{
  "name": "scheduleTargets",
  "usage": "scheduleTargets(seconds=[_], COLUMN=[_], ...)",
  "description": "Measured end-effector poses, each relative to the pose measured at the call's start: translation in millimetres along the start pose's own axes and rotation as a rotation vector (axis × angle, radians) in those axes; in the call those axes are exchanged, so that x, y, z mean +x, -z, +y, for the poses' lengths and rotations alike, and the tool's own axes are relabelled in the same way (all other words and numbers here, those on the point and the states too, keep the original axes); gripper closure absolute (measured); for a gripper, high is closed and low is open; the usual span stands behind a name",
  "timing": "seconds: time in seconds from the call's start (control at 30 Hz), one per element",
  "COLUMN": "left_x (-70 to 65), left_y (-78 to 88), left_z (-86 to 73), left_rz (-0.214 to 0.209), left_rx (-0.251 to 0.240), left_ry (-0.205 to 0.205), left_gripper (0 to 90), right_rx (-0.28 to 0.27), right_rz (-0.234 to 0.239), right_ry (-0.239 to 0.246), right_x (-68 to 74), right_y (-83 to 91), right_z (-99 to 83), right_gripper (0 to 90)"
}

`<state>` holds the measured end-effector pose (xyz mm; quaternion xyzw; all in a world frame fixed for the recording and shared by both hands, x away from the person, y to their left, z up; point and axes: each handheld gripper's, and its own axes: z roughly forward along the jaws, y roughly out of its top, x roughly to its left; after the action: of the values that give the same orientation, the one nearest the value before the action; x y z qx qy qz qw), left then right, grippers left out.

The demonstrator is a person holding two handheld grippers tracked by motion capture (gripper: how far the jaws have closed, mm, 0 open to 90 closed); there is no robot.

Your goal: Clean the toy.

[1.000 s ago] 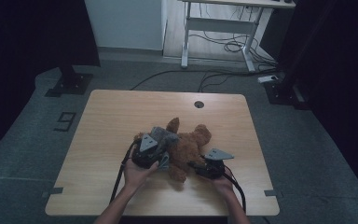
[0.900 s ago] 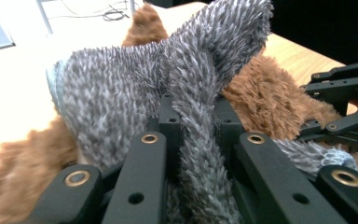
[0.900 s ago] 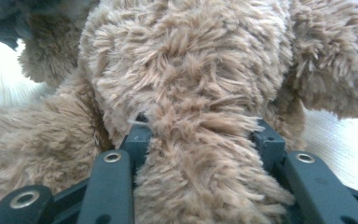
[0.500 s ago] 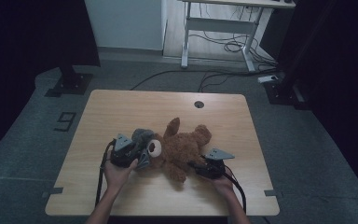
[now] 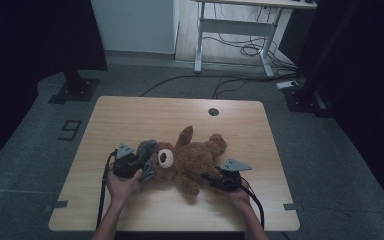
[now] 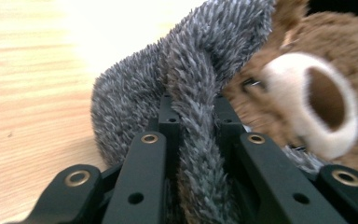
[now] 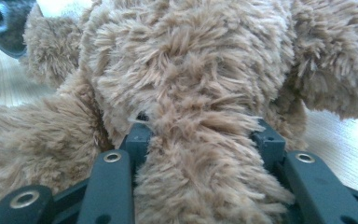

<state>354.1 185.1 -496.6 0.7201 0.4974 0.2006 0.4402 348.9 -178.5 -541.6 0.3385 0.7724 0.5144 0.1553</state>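
The left gripper (image 5: 139, 167) is clamped on the grey fuzzy cloth (image 6: 186, 88) beside the head of the brown plush bear (image 5: 192, 160); the right gripper (image 5: 215, 179) pinches its leg, so the bear lies stretched between them.

A wooden table (image 5: 130, 120) stands before a white desk frame (image 5: 232, 37), cables (image 5: 240, 50) seemingly beneath.

You have one brown teddy bear (image 5: 192, 157) at frame centre, one grey furry cloth (image 5: 145, 152) left of it, two grippers, left gripper (image 5: 130, 162) and right gripper (image 5: 215, 179), and one wooden table (image 5: 130, 115).
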Motion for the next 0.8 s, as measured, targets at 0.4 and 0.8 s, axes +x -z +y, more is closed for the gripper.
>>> scheduleTargets(seconds=[0.4,0.8], left_x=[10.8,-87.6], left_y=[6.7,10.5], left_z=[0.9,71.9], left_rz=[0.001,-0.178], left_rx=[0.041,-0.071], left_ry=[0.003,-0.178], left_gripper=[78.2,78.0], right_rx=[-0.003,-0.007], right_rz=[0.011,0.003], right_ry=[-0.008,-0.009], right_x=[-2.7,-1.4], right_y=[0.4,0.6], right_z=[-0.7,-1.4], right_gripper=[54.0,54.0])
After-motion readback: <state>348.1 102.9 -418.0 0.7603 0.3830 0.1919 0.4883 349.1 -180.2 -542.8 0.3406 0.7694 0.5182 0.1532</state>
